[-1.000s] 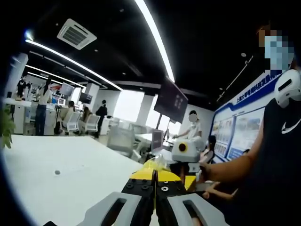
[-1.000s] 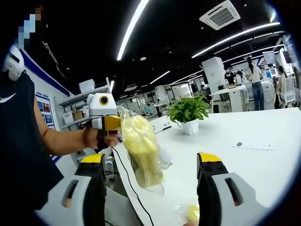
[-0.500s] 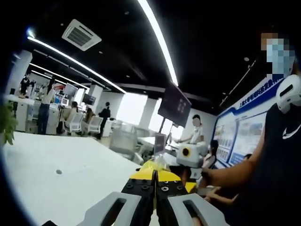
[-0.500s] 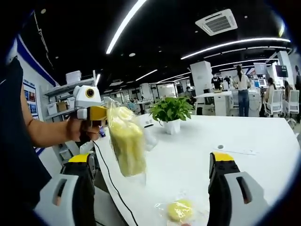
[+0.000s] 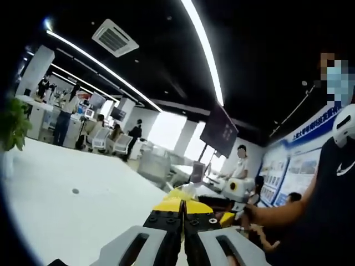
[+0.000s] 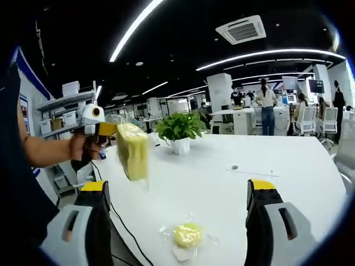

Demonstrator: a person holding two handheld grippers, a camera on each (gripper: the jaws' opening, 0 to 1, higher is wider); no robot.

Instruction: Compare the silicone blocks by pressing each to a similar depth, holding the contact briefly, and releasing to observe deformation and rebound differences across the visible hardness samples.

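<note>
1. The left gripper point(image 6: 108, 131) is closed on the top of a clear bag point(image 6: 133, 151) of yellow blocks, which hangs in the air above the near edge of the white bench point(image 6: 222, 177); in the left gripper view its jaws meet with a bit of the bag's plastic point(image 5: 188, 191) pinched at the tips.
2. A hand point(image 6: 83, 149) holds that gripper, left of the plant point(image 6: 178, 128) in the right gripper view.
3. The right gripper point(image 6: 180, 191) is wide open with nothing between its jaws.
4. A second small bag with a yellow block point(image 6: 187, 235) lies on the bench, nearer than the plant and between the right gripper's jaws in its view.
5. The plant stands in a white pot on the bench, just right of the hanging bag.
6. A blue wall board point(image 5: 291, 172) carries writing too blurred to read; a white swoosh mark point(image 5: 345, 167) shows on the person's dark shirt.
</note>
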